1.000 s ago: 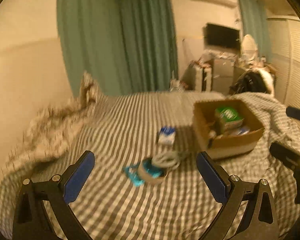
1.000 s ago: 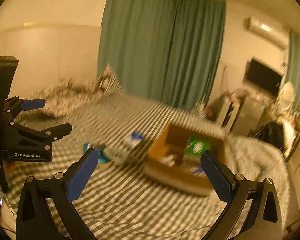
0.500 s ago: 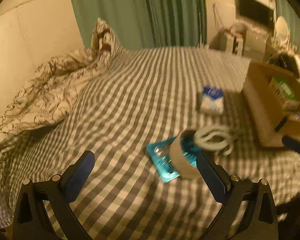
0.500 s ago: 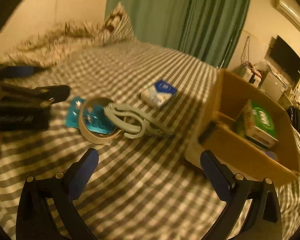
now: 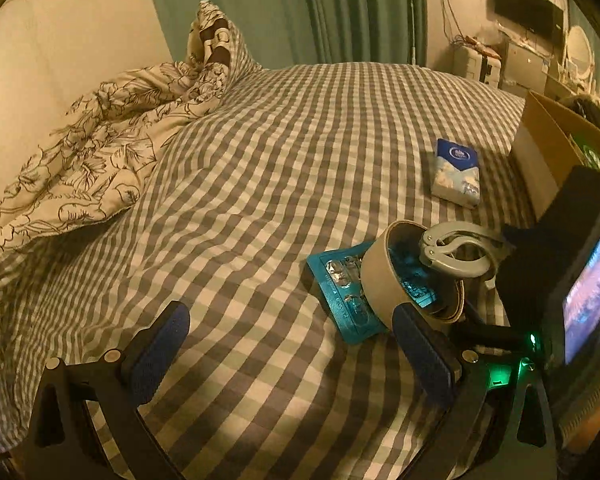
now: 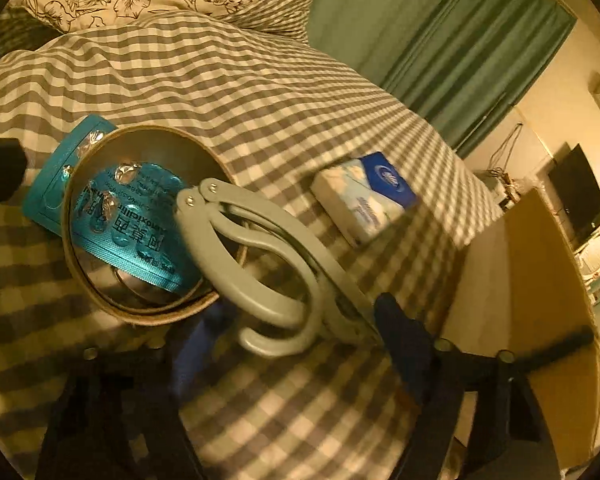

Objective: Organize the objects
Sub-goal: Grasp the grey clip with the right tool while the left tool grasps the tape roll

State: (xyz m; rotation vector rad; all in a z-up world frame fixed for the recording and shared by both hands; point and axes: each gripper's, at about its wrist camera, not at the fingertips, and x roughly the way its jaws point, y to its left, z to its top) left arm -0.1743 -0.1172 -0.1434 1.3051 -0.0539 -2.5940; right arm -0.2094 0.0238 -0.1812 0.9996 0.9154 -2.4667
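On the checked bedspread lie a roll of tape [image 5: 384, 276] [image 6: 100, 292], a teal blister pack of pills [image 5: 340, 288] [image 6: 132, 236] under and inside the roll, grey scissors [image 5: 456, 252] [image 6: 268, 264] leaning on the roll, and a blue-and-white tissue pack [image 5: 458, 172] [image 6: 364, 200]. A cardboard box [image 5: 548, 152] [image 6: 532, 288] stands to the right. My left gripper [image 5: 288, 356] is open, low over the bed, left of the roll. My right gripper [image 6: 292, 340] is open, close over the scissors handles, blurred.
A flowered quilt [image 5: 100, 144] is bunched at the bed's left side. Green curtains [image 5: 340, 8] hang behind. A TV [image 5: 528, 4] and cluttered furniture stand at the far right. The right gripper's body and lit screen [image 5: 588, 288] fill the left wrist view's right edge.
Both grippers have moved down and forward toward the pile of tape, pills and scissors. The right gripper now sits right over the scissors. Both stay open.
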